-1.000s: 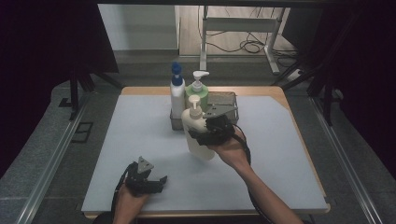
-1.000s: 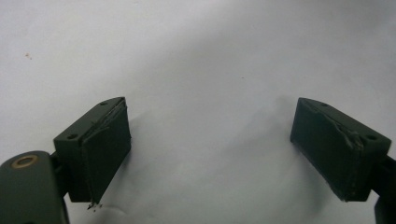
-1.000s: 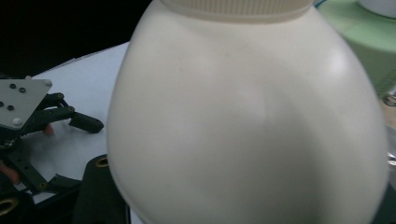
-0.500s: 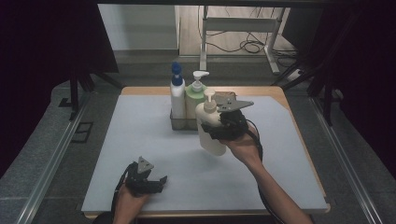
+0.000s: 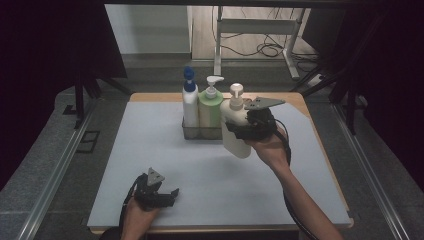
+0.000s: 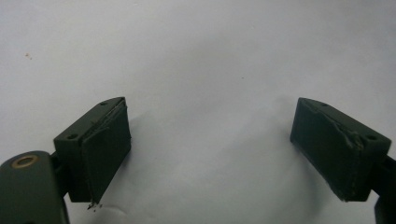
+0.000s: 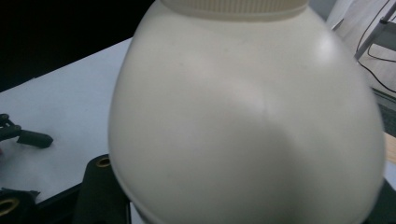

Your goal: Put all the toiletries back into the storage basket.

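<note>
The right gripper (image 5: 239, 131) carries a cream pump bottle (image 5: 235, 125) in the air, just right of centre in the high view, its jaws clamped across the bottle's body. The bottle hangs roughly upright with its pump head topmost, and its base stands clear of the bench (image 5: 150, 150); holding it by the wide middle rather than the thin neck probably keeps it from swinging. In the right gripper view the bottle's pale rounded shoulder (image 7: 247, 116) sits hard against the camera, between the jaws, whose black bodies peek out at the lower corners.

Immediately left of the held bottle, in the upper middle of the high view, a small metal rack (image 5: 200, 131) holds a white bottle with a blue cap (image 5: 190, 102) and a green pump bottle (image 5: 210, 105), standing side by side. The cream bottle is just beside the rack's right end, level with the other two, so the work looks like either seating it in the rack's free slot or taking it away; I cannot tell which from this moment alone.

The left gripper (image 5: 167, 194) rests low at the bottom left of the high view, well apart from the rack and the bottles. Its jaws stand wide apart with nothing between them; in the left gripper view bare pale bench surface (image 6: 210, 70) lies under them. It seems parked out of the way while the other hand works.
</note>
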Demonstrator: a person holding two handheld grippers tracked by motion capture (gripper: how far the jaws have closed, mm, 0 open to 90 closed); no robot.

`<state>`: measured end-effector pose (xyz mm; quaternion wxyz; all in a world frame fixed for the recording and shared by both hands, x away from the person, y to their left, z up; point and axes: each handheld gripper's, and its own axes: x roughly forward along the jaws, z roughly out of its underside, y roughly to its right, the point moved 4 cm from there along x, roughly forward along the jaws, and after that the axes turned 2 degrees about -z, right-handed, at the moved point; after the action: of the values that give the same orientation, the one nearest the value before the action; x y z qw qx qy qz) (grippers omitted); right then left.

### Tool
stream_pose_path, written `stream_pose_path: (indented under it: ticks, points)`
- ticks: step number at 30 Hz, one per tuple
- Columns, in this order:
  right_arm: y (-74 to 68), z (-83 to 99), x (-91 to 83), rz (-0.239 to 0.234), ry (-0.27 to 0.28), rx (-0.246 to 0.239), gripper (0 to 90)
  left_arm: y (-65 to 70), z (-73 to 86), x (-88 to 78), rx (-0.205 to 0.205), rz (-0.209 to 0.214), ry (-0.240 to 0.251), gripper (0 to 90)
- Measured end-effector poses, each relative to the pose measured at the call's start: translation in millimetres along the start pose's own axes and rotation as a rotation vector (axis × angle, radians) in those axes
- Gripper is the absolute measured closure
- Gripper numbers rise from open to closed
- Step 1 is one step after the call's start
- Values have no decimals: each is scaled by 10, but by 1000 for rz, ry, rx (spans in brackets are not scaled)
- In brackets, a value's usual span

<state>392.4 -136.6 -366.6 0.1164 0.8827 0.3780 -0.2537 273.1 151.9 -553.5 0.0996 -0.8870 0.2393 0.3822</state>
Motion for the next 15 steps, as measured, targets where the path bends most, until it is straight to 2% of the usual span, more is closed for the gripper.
stream_pose_path:
  ticks: [15]
  points:
    - [260,-154,25,63,19,29,396,0,0,0,-1,0,0,119]
